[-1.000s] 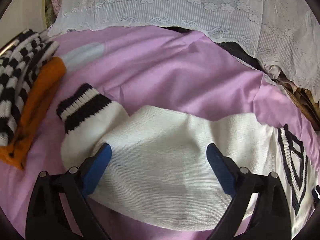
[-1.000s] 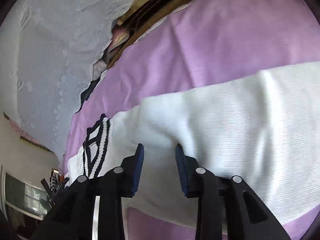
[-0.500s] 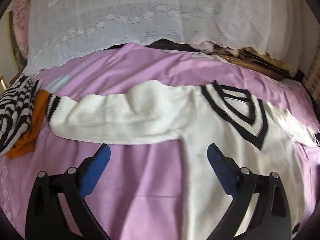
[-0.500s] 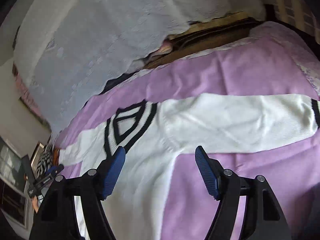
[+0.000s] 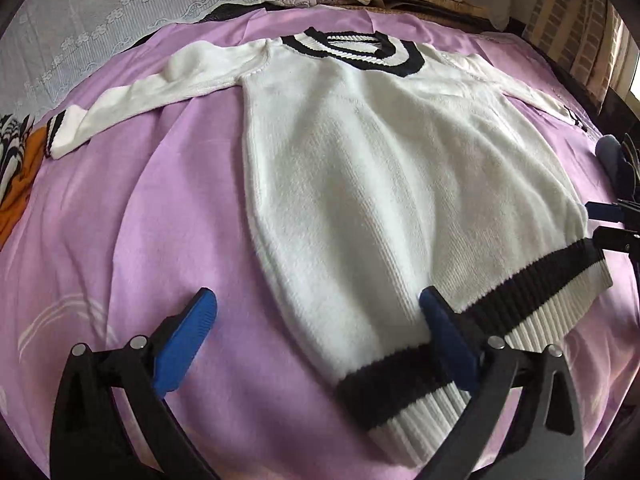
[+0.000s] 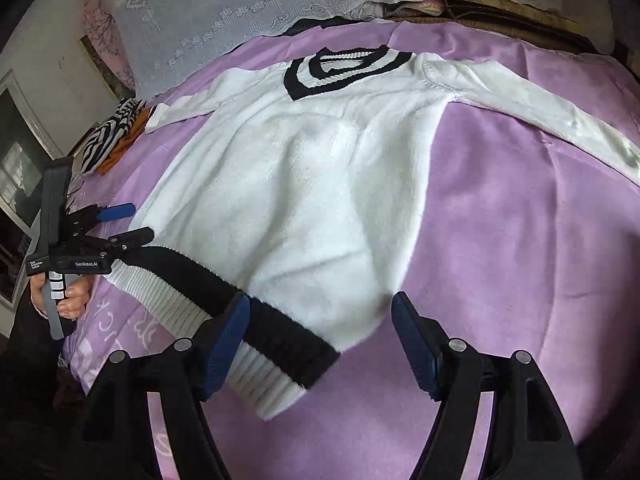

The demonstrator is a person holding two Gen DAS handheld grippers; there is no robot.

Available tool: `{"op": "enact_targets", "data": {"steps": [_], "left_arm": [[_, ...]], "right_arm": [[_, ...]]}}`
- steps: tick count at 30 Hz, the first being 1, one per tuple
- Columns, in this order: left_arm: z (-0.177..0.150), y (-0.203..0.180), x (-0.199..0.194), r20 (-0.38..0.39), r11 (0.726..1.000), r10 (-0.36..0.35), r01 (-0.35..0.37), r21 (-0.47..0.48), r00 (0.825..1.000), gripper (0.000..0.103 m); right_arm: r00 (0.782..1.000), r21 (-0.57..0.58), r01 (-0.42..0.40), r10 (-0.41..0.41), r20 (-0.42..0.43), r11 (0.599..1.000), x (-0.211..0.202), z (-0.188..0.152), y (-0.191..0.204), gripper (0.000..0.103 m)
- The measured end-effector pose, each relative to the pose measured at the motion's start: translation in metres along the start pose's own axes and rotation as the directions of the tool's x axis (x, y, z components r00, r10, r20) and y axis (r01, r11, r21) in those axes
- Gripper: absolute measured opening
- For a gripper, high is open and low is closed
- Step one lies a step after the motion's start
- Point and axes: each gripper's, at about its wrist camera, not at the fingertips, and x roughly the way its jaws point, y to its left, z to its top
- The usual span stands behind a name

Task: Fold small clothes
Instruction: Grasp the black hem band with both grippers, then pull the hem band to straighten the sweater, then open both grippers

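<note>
Left gripper [image 5: 318, 332]: we see its blue-padded fingers [image 5: 188, 344] spread wide, holding nothing; they straddle the sweater's lower left corner, one pad over bare sheet, the other at the ribbed hem [image 5: 472, 364]. Right gripper [image 6: 320, 340]: fingers [image 6: 226, 344] likewise spread and empty, straddling the opposite hem corner. Whether any pad touches the knit, we cannot tell.

Task item: white knit sweater [image 5: 384, 176] with black-and-white hem, cuffs and V-neck collar [image 5: 352, 50]. It lies flat, collar away from us, hem nearest both grippers, both sleeves [image 5: 132, 96] stretched out sideways.

Progress, our judgement: the garment is spread and smoothed, but no fold is made. Sleeves are not yet brought in, body not yet doubled. Folding proper remains entirely ahead.

Surface: purple bedsheet [image 5: 120, 220], mildly wrinkled. At its left edge sits a small pile, a black-and-white striped garment [image 6: 108, 136] on something orange. Beyond the collar, white lace cloth [image 6: 248, 4] drapes over stacked items. A pale wall and dark window [image 6: 16, 168] show at left in the right wrist view.
</note>
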Motion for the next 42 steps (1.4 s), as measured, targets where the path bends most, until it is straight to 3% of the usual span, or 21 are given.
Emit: {"op": "enact_targets", "data": {"steps": [4,9,10,11,12,13,14,15,16,17,22,24,26,29,31,33,35,37,38,40,42], "left_arm": [[-0.005,0.017,-0.027,0.010,0.988,-0.114,0.115,-0.108,0.993,0.098],[-0.001,-0.011,-0.005,-0.029,0.978,-0.193,0.190,-0.082,0.981,0.098],[-0.002,-0.015,0.003,-0.035,0.981,-0.179,0.175,-0.081,0.983,0.098],[-0.003,-0.021,0.008,-0.030,0.986,-0.154,0.151,-0.074,0.988,0.098],[-0.004,-0.025,0.008,-0.012,0.990,-0.130,0.129,-0.062,0.991,0.095],[-0.004,-0.028,0.004,0.003,0.991,-0.119,0.119,-0.053,0.993,0.077],[-0.004,-0.028,-0.001,0.016,0.990,-0.128,0.129,-0.051,0.992,0.048],[-0.003,-0.025,-0.006,0.018,0.988,-0.138,0.139,-0.061,0.990,0.030],[-0.003,-0.021,-0.009,0.017,0.983,-0.166,0.167,-0.079,0.986,0.021],[-0.004,-0.015,-0.013,0.019,0.978,-0.184,0.185,-0.098,0.983,0.019],[-0.018,-0.016,-0.014,0.022,0.982,-0.169,0.170,-0.082,0.985,0.022],[-0.019,-0.013,-0.018,0.029,0.984,-0.151,0.153,-0.089,0.988,0.030],[-0.017,-0.008,-0.032,0.055,0.990,-0.120,0.124,-0.074,0.991,0.046],[-0.001,-0.001,-0.054,0.125,0.999,-0.030,0.035,-0.033,0.992,0.060],[0.016,0.006,-0.056,0.138,0.998,-0.025,0.032,-0.054,0.990,0.060],[0.031,0.008,-0.044,0.111,0.992,-0.092,0.100,-0.071,0.990,0.060],[0.037,0.000,-0.020,0.064,0.992,-0.102,0.106,-0.062,0.993,0.060],[0.032,-0.007,0.012,-0.023,0.997,-0.063,0.063,-0.038,0.998,0.060],[0.029,-0.006,0.021,-0.034,0.999,-0.042,0.041,-0.028,0.999,0.069],[0.028,0.001,0.019,-0.021,0.998,-0.049,0.048,-0.026,0.999,0.072],[0.037,0.022,0.007,0.009,0.994,-0.061,0.061,-0.086,0.998,0.072]], "right_arm": [[0.997,0.121,-0.080,0.081,-0.003,0.989,-0.016,-0.015,-0.022,0.075],[0.996,0.118,-0.091,0.088,0.031,0.989,0.011,-0.017,-0.007,0.074],[0.994,0.121,-0.102,0.098,0.042,0.987,0.015,-0.016,-0.003,0.063],[0.992,0.123,-0.119,0.114,0.046,0.985,0.019,-0.013,0.001,0.041],[0.993,0.127,-0.110,0.104,0.053,0.986,0.022,-0.012,0.005,0.032],[0.993,0.129,-0.106,0.098,0.068,0.986,0.021,-0.010,0.006,0.023],[0.991,0.125,-0.115,0.105,0.081,0.985,0.018,-0.010,0.007,0.020],[0.990,0.118,-0.113,0.102,0.099,0.987,0.010,-0.009,0.009,0.020],[0.989,0.104,-0.114,0.103,0.108,0.988,0.002,-0.008,0.012,0.020],[0.988,0.085,-0.114,0.104,0.111,0.990,-0.006,-0.009,0.014,0.020],[0.998,0.092,-0.055,0.055,-0.006,0.994,0.011,-0.029,0.000,0.016],[0.999,0.077,-0.052,0.053,0.001,0.996,0.006,-0.030,0.001,0.020],[0.999,0.060,-0.031,0.030,0.017,0.998,-0.005,-0.026,0.002,0.037],[0.996,0.036,0.019,-0.022,0.082,0.999,-0.021,-0.006,0.001,0.037],[0.993,0.022,0.006,-0.008,0.119,1.000,-0.023,0.013,0.005,0.037],[0.990,-0.001,-0.022,0.021,0.141,1.000,-0.015,0.030,0.014,0.045],[0.993,0.009,-0.044,0.042,0.107,0.999,0.007,0.039,0.016,0.063],[0.997,0.036,-0.074,0.074,0.009,0.997,0.037,0.036,0.015,0.063],[0.997,0.043,-0.075,0.076,-0.020,0.996,0.047,0.031,0.013,0.063],[0.997,0.023,-0.078,0.078,0.000,0.997,0.040,0.030,0.012,0.063],[0.995,0.050,-0.091,0.089,0.044,0.995,0.022,0.037,0.005,0.063]]}}
